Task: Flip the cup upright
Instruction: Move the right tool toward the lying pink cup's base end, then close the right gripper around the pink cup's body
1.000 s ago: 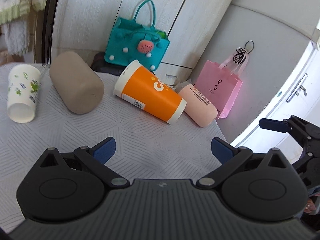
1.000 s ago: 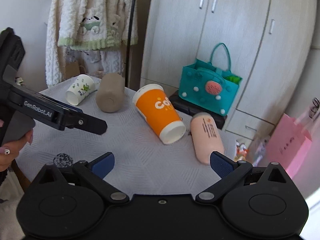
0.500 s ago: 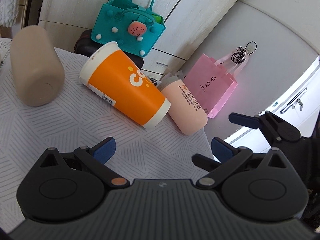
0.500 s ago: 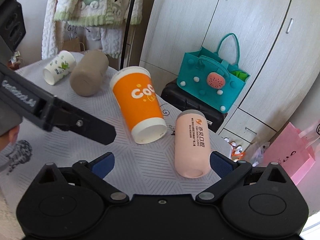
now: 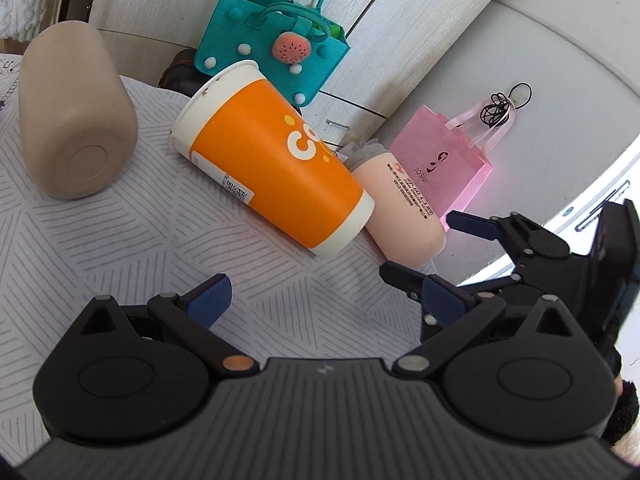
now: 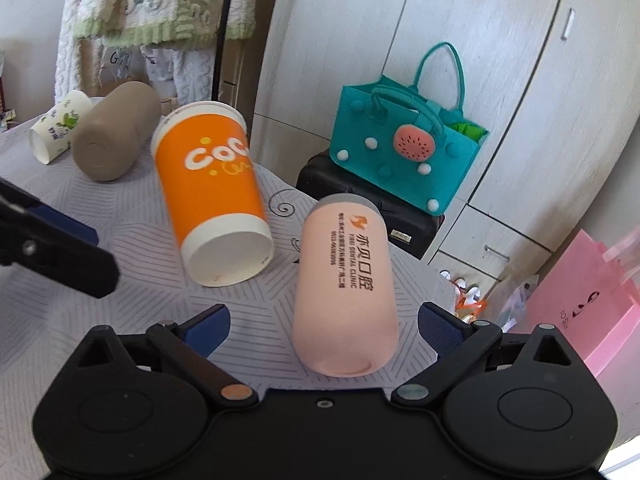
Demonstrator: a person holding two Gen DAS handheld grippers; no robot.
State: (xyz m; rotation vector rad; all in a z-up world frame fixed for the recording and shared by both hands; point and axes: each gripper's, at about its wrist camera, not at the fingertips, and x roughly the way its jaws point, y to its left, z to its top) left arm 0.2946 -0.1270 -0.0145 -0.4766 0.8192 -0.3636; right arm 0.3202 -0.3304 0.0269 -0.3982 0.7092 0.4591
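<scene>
Several cups lie on their sides on the grey patterned tablecloth point(image 6: 132, 216). A pink cup point(image 6: 346, 280) lies with its base towards me, just ahead of my open right gripper point(image 6: 322, 326); it also shows in the left wrist view point(image 5: 400, 208). An orange paper cup point(image 6: 214, 196) lies to its left, also in the left wrist view point(image 5: 272, 168). A beige cup point(image 5: 76, 116) and a small white printed cup point(image 6: 58, 126) lie further left. My left gripper point(image 5: 326, 298) is open and empty, short of the orange cup.
A teal felt bag point(image 6: 408, 148) sits on a dark case behind the table. A pink paper bag point(image 6: 588, 300) stands on the floor at the right. Cupboard doors point(image 6: 500, 40) are behind. The table edge runs just right of the pink cup.
Both grippers have moved forward and rightward towards the cups. The pink cup now lies close between the right gripper's fingers. The white cup has left the left wrist view.
</scene>
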